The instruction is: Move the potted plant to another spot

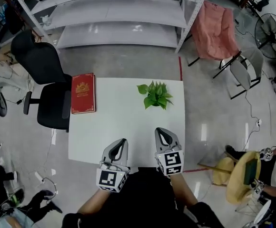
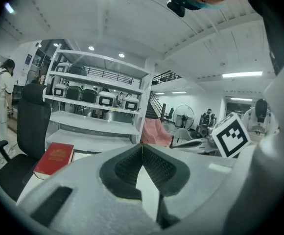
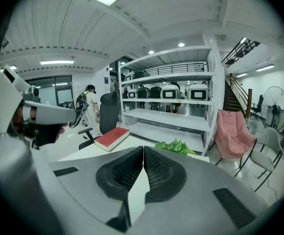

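At the far left of the head view a black office chair (image 1: 47, 80) stands against the left edge of the white table (image 1: 123, 132), its seat just beside the tabletop. A red book (image 1: 83, 93) lies flat on the table's far left corner, with its long side along the left edge. Nearer the person, the left gripper (image 1: 123, 141) hangs over the table's near edge. The left gripper view shows its jaws pressed together at the tips with nothing between them (image 2: 142, 147); the book (image 2: 54, 159) shows to their left. Just to the right, the right gripper (image 1: 161, 131) reaches slightly farther over the tabletop, and its own view shows the same thing: jaws closed tip to tip on nothing (image 3: 143, 149). The potted plant (image 1: 155, 95) stands upright on the far right part of the table, near the far edge and well apart from both grippers and from the book. In the right gripper view its green leaves (image 3: 176, 146) rise just above and right of the joined jaw tips. Beyond the table stands a white shelf unit (image 1: 119, 13), and to the right of it a pink folding chair (image 1: 219, 32) and a floor fan (image 1: 271, 34).
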A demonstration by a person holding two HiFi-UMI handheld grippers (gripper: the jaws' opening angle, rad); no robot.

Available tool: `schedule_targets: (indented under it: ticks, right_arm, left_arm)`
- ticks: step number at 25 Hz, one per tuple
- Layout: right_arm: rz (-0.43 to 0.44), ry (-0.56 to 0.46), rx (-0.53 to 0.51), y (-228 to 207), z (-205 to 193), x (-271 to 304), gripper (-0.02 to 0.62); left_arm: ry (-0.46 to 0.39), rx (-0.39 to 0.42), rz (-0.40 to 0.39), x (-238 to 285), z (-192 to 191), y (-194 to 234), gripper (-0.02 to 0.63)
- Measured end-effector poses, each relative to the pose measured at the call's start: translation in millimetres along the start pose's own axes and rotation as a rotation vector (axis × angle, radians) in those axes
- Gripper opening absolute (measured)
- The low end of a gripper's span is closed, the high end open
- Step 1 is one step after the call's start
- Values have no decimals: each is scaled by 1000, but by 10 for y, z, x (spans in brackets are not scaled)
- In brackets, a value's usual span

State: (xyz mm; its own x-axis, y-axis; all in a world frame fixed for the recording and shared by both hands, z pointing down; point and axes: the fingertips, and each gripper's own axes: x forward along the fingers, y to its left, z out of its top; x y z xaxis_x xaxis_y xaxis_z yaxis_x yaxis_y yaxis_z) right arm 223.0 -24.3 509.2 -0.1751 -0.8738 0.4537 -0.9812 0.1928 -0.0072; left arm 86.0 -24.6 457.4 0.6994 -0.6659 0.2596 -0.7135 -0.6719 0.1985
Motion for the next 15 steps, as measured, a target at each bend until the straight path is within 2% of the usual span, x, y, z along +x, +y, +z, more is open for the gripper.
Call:
schedule_targets:
  ticks: [4,8,12,15]
  right_arm:
    - [56,98,-76,-278,-189,317,14]
    - [85,176,-218,-490,-322,606,14]
    - [100,262,-374,-498,-498,886,15]
    - [94,305,-454,-526,-590,1097,15]
  left_arm:
    - [-3,-23,42,247,51,-127,18]
    - [-17,-28,70,421,78,-190,18]
    - [-5,-16,59,549,26,-182,18]
    - [-8,-2,44,645,44,-143,18]
